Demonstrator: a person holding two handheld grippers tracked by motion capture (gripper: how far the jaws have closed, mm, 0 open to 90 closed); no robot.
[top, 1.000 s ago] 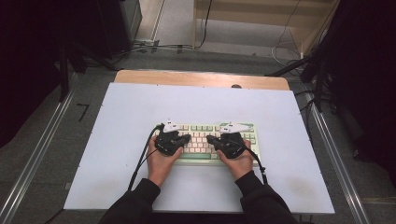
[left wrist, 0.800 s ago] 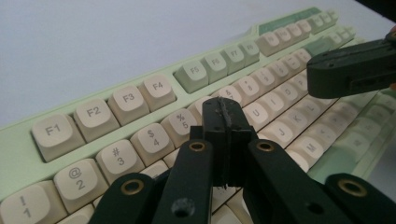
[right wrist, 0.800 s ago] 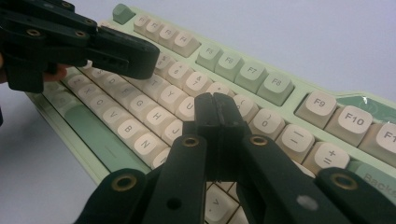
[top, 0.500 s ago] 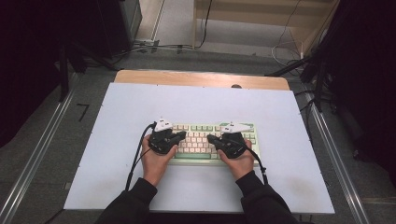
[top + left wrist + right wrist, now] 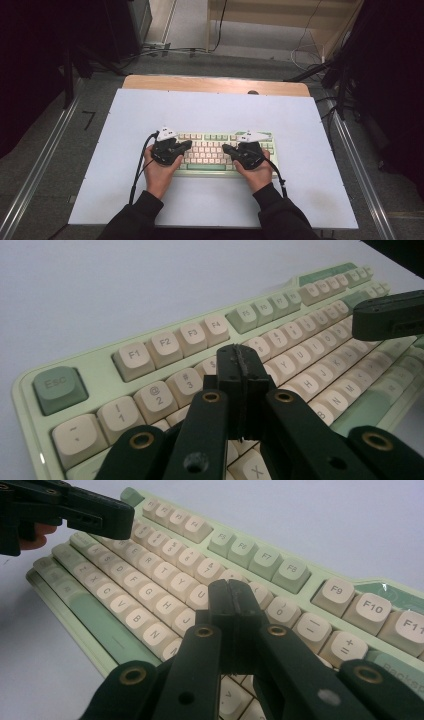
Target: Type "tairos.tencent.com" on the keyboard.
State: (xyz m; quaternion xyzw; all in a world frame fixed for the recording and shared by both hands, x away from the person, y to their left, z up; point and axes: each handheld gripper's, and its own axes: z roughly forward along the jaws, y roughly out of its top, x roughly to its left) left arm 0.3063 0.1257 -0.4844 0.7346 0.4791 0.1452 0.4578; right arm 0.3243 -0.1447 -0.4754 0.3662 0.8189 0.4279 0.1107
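Both tongs are pressed together, pinching nothing; the left gripper (image 5: 186,145) has slid leftward along the mint-and-cream keyboard (image 5: 215,137) since a second ago, tip now over the number row; the right gripper (image 5: 227,148) has stayed over the middle keys; key-pressing is likely under way on the white table (image 5: 300,125).

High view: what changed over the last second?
The left hand-held gripper slid a little toward the left end of the pale green keyboard with cream keys, jaws shut on nothing. The right hand-held gripper, also shut, the keyboard and the white table stayed put.
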